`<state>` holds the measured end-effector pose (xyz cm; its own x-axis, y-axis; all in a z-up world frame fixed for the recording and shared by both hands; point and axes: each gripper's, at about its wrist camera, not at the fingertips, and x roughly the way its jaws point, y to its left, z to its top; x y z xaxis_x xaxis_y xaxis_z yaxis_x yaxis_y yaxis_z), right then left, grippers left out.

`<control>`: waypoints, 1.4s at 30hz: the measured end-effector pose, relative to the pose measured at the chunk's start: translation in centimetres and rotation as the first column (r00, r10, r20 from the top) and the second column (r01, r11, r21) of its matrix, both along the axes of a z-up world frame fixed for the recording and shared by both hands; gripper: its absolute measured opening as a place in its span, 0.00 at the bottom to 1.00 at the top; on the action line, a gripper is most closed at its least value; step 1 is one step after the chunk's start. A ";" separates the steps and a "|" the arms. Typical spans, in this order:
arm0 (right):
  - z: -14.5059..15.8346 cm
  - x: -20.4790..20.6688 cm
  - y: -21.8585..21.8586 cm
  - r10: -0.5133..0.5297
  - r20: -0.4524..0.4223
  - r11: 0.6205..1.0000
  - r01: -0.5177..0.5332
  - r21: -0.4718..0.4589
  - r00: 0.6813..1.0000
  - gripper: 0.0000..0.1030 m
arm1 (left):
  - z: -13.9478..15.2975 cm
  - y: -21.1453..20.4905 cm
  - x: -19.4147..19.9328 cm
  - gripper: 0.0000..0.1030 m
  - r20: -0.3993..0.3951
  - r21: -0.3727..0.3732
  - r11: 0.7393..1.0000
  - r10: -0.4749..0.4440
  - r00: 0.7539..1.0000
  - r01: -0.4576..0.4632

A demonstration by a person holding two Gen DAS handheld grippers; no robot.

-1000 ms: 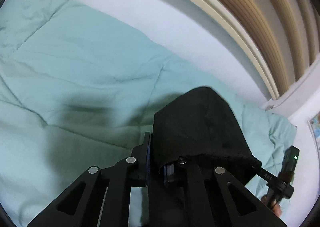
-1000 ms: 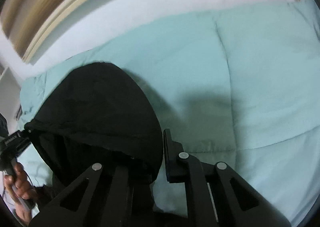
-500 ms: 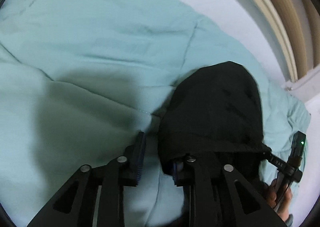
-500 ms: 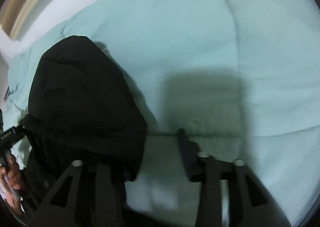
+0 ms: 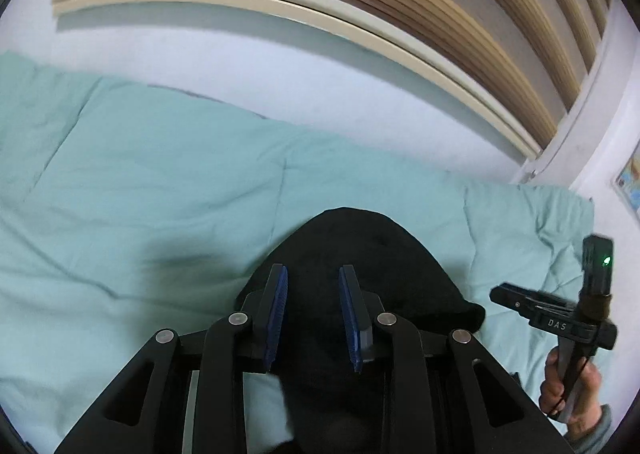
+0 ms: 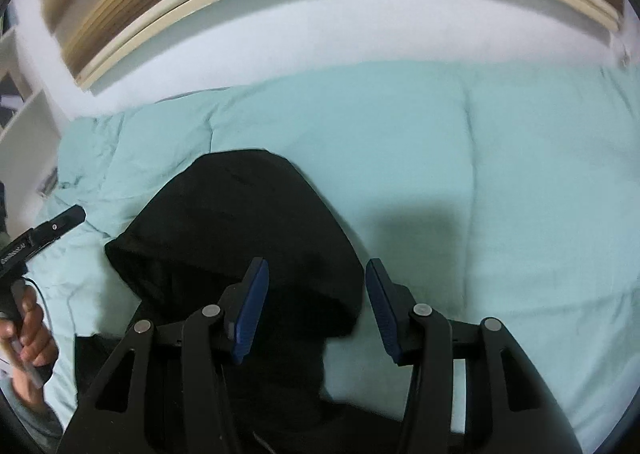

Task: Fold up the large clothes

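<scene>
Pale teal quilt [image 5: 160, 181] spread wide under both cameras, stitched into soft puffy panels, with a white wall [image 5: 248, 65] and wood-and-cream slats behind.

Left gripper [image 5: 313, 318]: blue ribbed pads [image 5: 276, 318] standing clearly apart, nothing pinched, hovering over the black garment [image 5: 360, 254]. Right gripper [image 6: 314, 312]: spread wider, likewise empty, left pad above the cloth, right pad above bare quilt.

Garment lying on the quilt near the bed's corner: matte, thick-looking black fabric, rounded at the far end like a hood, with a hemmed opening at one side; lower body hidden under the gripper frames.

Judged step: between grasps, cloth laid down, fold apparently not finished. Next move likely calls for fresh pinches on an edge at each side, lifted evenly. Soft, limp stuff; prone to bunching if gripped too deep.
</scene>
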<state>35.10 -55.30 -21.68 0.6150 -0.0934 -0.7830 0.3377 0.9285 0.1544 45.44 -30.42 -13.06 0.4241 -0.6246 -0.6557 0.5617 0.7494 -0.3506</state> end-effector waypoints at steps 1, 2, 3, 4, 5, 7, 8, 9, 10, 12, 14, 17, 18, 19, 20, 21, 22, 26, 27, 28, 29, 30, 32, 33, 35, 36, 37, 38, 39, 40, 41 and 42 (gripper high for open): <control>0.0 0.0 0.2 0.008 -0.004 1.000 -0.008 -0.008 1.000 0.51 | -0.4 -0.9 0.3 0.26 -0.011 0.006 1.000 -0.009 1.000 0.009; -0.3 0.3 0.2 0.017 -0.011 1.000 -0.017 -0.010 1.000 0.51 | -0.9 -1.4 0.4 0.27 -0.028 0.007 1.000 -0.022 0.999 0.023; -0.2 -0.2 0.8 0.028 -0.019 1.000 -0.028 -0.011 0.999 0.51 | -1.8 -1.9 0.8 0.26 -0.052 0.021 0.999 -0.034 0.998 0.035; -1.3 0.7 1.2 0.045 -0.042 0.999 -0.045 -0.012 0.998 0.51 | -2.4 -2.0 0.9 0.26 -0.074 0.036 0.999 -0.038 0.997 0.041; -1.8 1.1 1.6 0.055 -0.067 0.998 -0.057 -0.017 0.996 0.51 | -4.0 -2.2 1.2 0.26 -0.118 0.062 0.997 -0.043 0.992 0.050; -4.5 2.0 1.8 0.062 -0.160 0.997 -0.069 -0.037 0.985 0.51 | -7.2 -2.2 1.3 0.26 -0.179 0.118 0.990 -0.051 0.982 0.073; -6.0 2.2 1.7 0.059 -0.216 0.997 -0.070 -0.040 0.975 0.51 | -9.0 -2.1 1.5 0.26 -0.225 0.151 0.985 -0.049 0.973 0.085; -7.5 2.4 1.5 0.058 -0.260 0.997 -0.070 -0.035 0.964 0.51 | -10.7 -1.9 1.7 0.26 -0.269 0.156 0.983 -0.050 0.962 0.095; -9.3 2.3 1.2 0.061 -0.289 0.998 -0.068 -0.014 0.955 0.51 | -11.8 -1.7 1.9 0.26 -0.294 0.144 0.985 -0.051 0.954 0.097; -10.9 2.1 0.6 0.061 -0.278 0.998 -0.057 0.025 0.959 0.52 | -12.7 -1.6 2.1 0.26 -0.311 0.135 0.987 -0.045 0.949 0.091; -11.0 2.0 0.3 0.052 -0.270 0.998 -0.044 0.035 0.962 0.53 | -12.2 -2.2 1.9 0.26 -0.288 0.159 0.983 -0.047 0.956 0.096; -10.5 1.6 0.1 0.059 -0.272 0.998 -0.055 0.025 0.961 0.53 | -11.0 -2.4 1.0 0.26 -0.238 0.188 0.976 -0.062 0.969 0.108; -10.1 1.3 -0.1 0.068 -0.267 0.998 -0.063 0.025 0.961 0.53 | -10.4 -2.0 0.8 0.26 -0.227 0.183 0.977 -0.064 0.972 0.108; -9.7 0.9 -0.2 0.074 -0.260 0.997 -0.069 0.030 0.963 0.53 | -9.8 -1.6 0.5 0.26 -0.217 0.174 0.979 -0.065 0.974 0.104; -9.3 0.5 -0.4 0.078 -0.248 0.997 -0.071 0.037 0.966 0.54 | -9.0 -1.1 0.4 0.26 -0.202 0.154 0.984 -0.062 0.977 0.094; -8.8 -0.1 -0.8 0.079 -0.234 0.996 -0.070 0.046 0.969 0.54 | -8.1 -0.6 0.3 0.26 -0.189 0.135 0.987 -0.056 0.980 0.083; -8.3 -0.6 -1.0 0.078 -0.213 0.996 -0.066 0.062 0.974 0.55 | -7.4 -0.3 0.2 0.26 -0.177 0.127 0.989 -0.048 0.983 0.072; -6.8 -1.8 -2.6 0.034 -0.180 0.996 -0.019 0.084 0.983 0.61 | -4.0 1.9 0.8 0.27 -0.116 0.079 0.997 -0.002 0.993 0.011; -6.5 -1.9 -2.8 0.031 -0.172 0.996 -0.017 0.086 0.985 0.61 | -3.3 2.2 1.1 0.27 -0.109 0.064 0.998 0.008 0.994 -0.001; -6.2 -2.0 -3.2 0.030 -0.160 0.996 -0.016 0.089 0.987 0.62 | -3.0 2.4 1.4 0.27 -0.103 0.058 0.998 0.012 0.995 -0.006; -6.0 -2.3 -3.7 0.027 -0.155 0.996 -0.014 0.086 0.988 0.63 | -2.7 2.3 1.5 0.29 -0.096 0.061 0.998 0.016 0.995 -0.010; -6.0 -2.4 -4.0 0.026 -0.152 0.997 -0.014 0.082 0.988 0.63 | -2.5 2.4 2.0 0.30 -0.088 0.072 0.997 0.023 0.996 -0.016; -6.0 -2.1 -4.5 0.030 -0.148 0.997 -0.019 0.078 0.989 0.63 | -2.6 1.7 3.3 0.40 -0.079 0.118 0.993 0.023 0.997 -0.014; -6.1 -1.6 -4.4 0.035 -0.148 0.997 -0.024 0.077 0.988 0.63 | -2.8 1.3 4.3 0.40 -0.086 0.131 0.991 0.018 0.996 -0.006; -6.0 -0.2 -5.0 0.046 -0.147 0.996 -0.034 0.087 0.988 0.67 | -3.5 0.2 5.7 0.40 -0.140 0.116 0.993 0.000 0.990 0.017; -5.5 0.6 -4.8 0.052 -0.144 0.995 -0.038 0.097 0.988 0.69 | -3.8 -0.1 6.2 0.40 -0.168 0.105 0.994 -0.011 0.986 0.029; -5.8 1.3 -5.0 0.060 -0.139 0.993 -0.044 0.113 0.988 0.74 | -4.2 -0.8 6.7 0.40 -0.198 0.087 0.995 -0.033 0.980 0.051; -5.8 2.0 -5.2 0.067 -0.130 0.991 -0.050 0.128 0.989 0.74 | -4.8 -1.4 7.1 0.40 -0.225 0.070 0.995 -0.060 0.973 0.077; -4.7 3.5 -5.3 0.072 -0.127 0.989 -0.055 0.135 0.989 0.74 | -5.3 -2.0 7.3 0.40 -0.235 0.062 0.994 -0.076 0.969 0.093; -4.9 4.1 -5.3 0.086 -0.125 0.987 -0.068 0.146 0.988 0.75 | -5.6 -2.6 7.4 0.40 -0.239 0.058 0.992 -0.092 0.967 0.108; -5.3 4.6 -5.4 0.100 -0.129 0.985 -0.079 0.154 0.987 0.75 | -6.2 -3.1 7.6 0.40 -0.248 0.053 0.989 -0.119 0.961 0.136; -5.5 4.9 -5.4 0.109 -0.138 0.984 -0.088 0.154 0.984 0.75 | -6.8 -3.7 7.8 0.40 -0.259 0.051 0.988 -0.130 0.957 0.148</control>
